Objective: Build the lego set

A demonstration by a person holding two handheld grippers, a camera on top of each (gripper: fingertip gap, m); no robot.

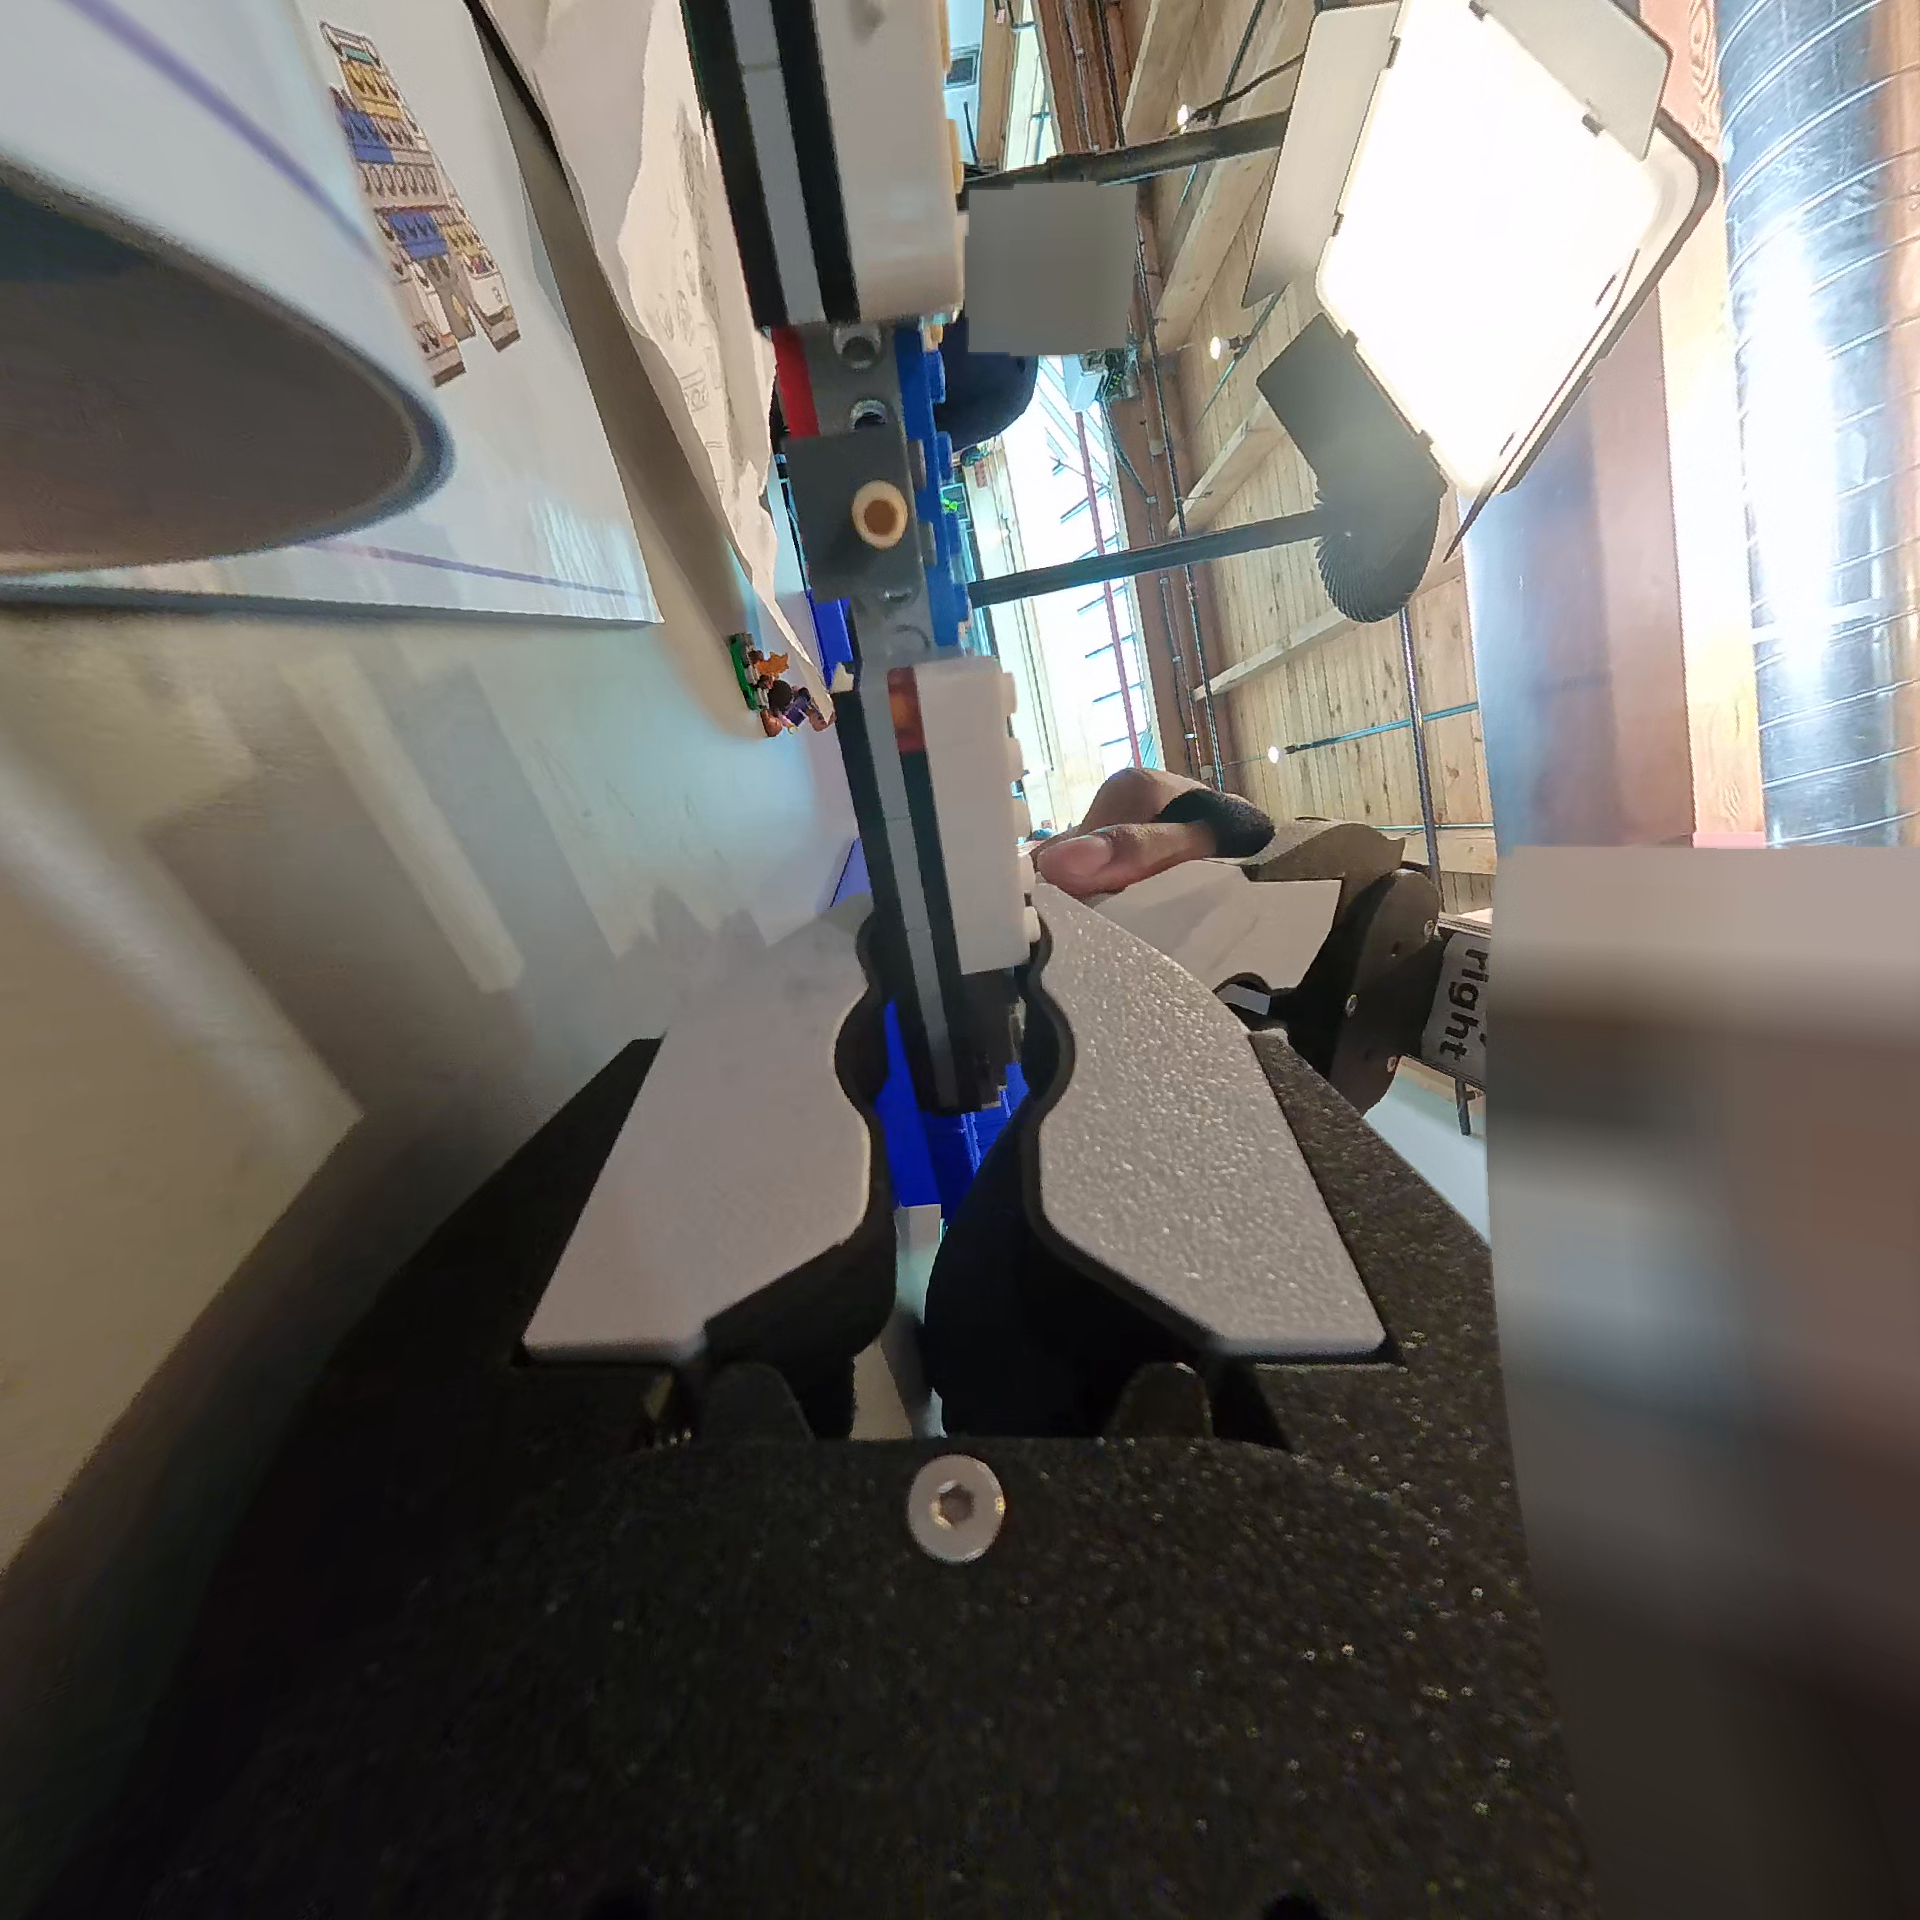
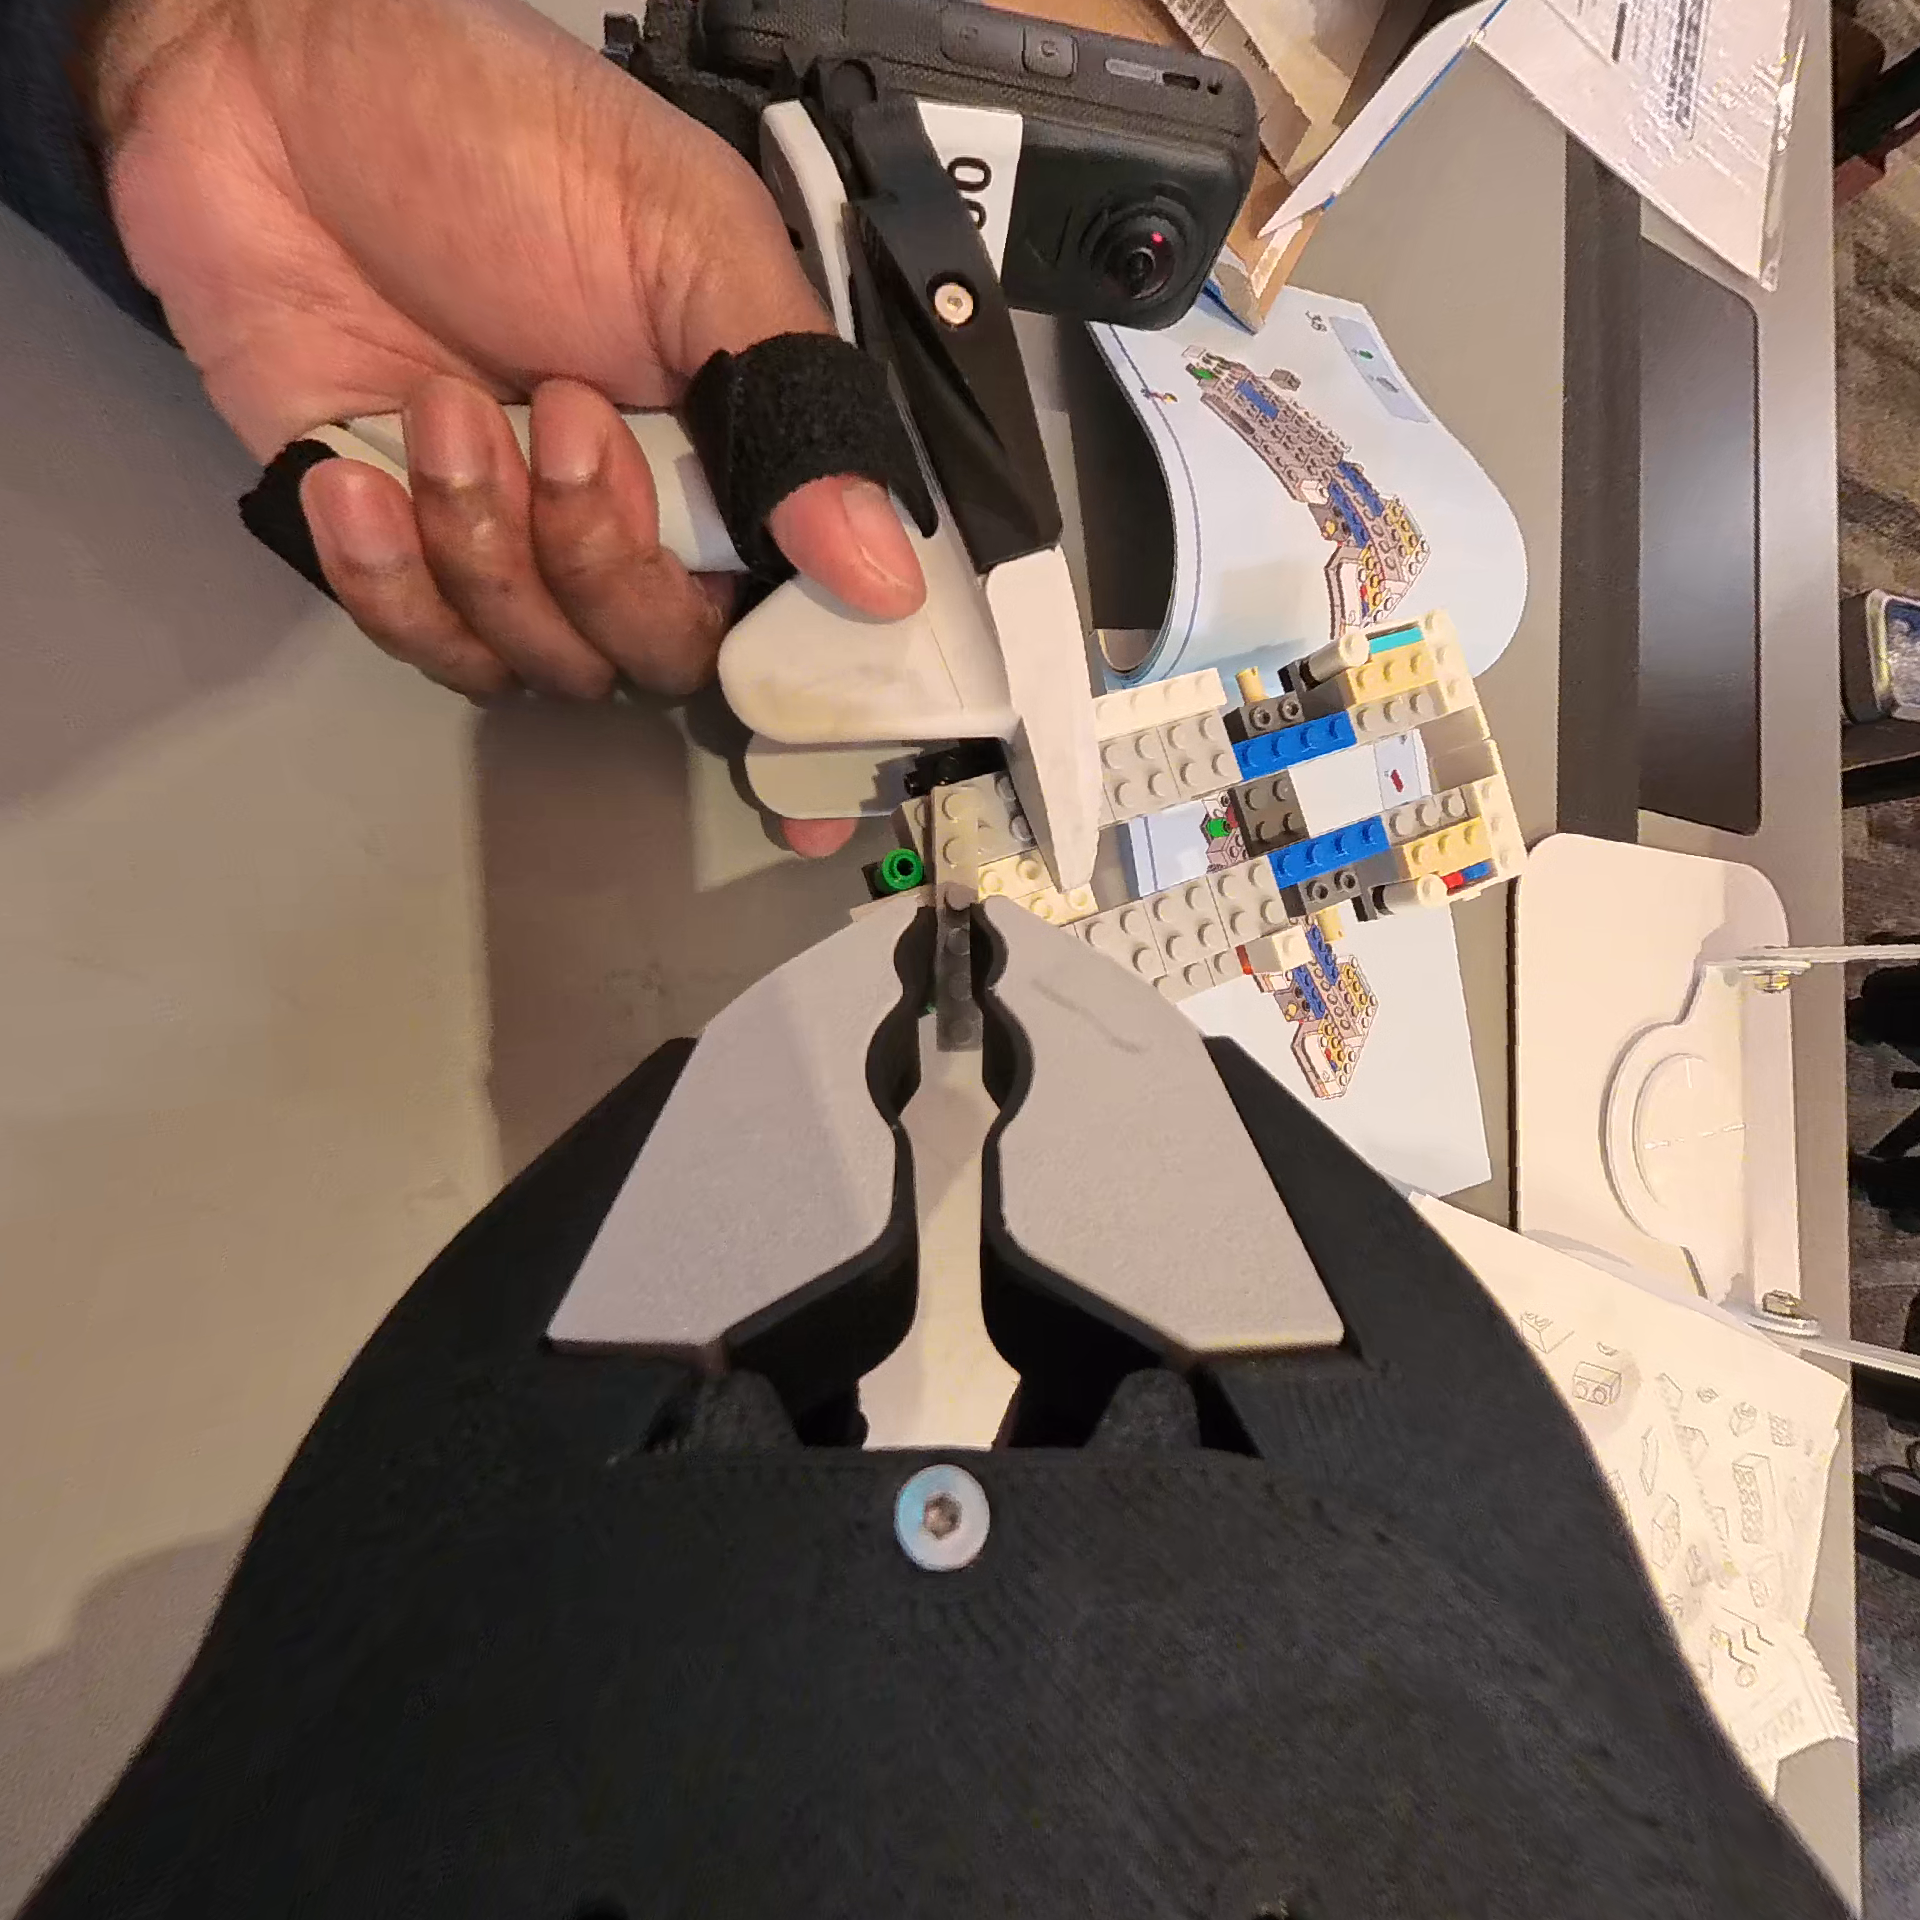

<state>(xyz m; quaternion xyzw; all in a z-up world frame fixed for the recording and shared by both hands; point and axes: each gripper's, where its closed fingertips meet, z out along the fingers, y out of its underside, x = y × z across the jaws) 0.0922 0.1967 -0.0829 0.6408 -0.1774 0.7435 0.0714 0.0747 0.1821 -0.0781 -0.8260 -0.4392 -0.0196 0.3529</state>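
My left gripper (image 1: 951,966) is shut on a brick-built model (image 1: 971,831) of white, grey, black and blue bricks, seen edge-on and reaching up the left wrist view. In the right wrist view the same model (image 2: 1299,790) hangs above the table, and the left gripper's white fingers (image 2: 1044,727) clamp its near end, with a person's hand behind them. My right gripper (image 2: 958,935) is shut on a narrow dark grey plate (image 2: 958,987). The plate's far end touches the model's near end beside a small green stud piece (image 2: 899,868). The right gripper (image 1: 1340,935) also shows in the left wrist view.
An open instruction booklet (image 2: 1351,499) lies on the grey table (image 2: 312,935) under the model. A white stand (image 2: 1662,1039) and a printed paper bag (image 2: 1714,1507) lie to the right. A cardboard box (image 2: 1351,135) is at the back. Small figures (image 1: 774,691) sit on the table. Both grippers' tips are close together, under 4 cm apart.
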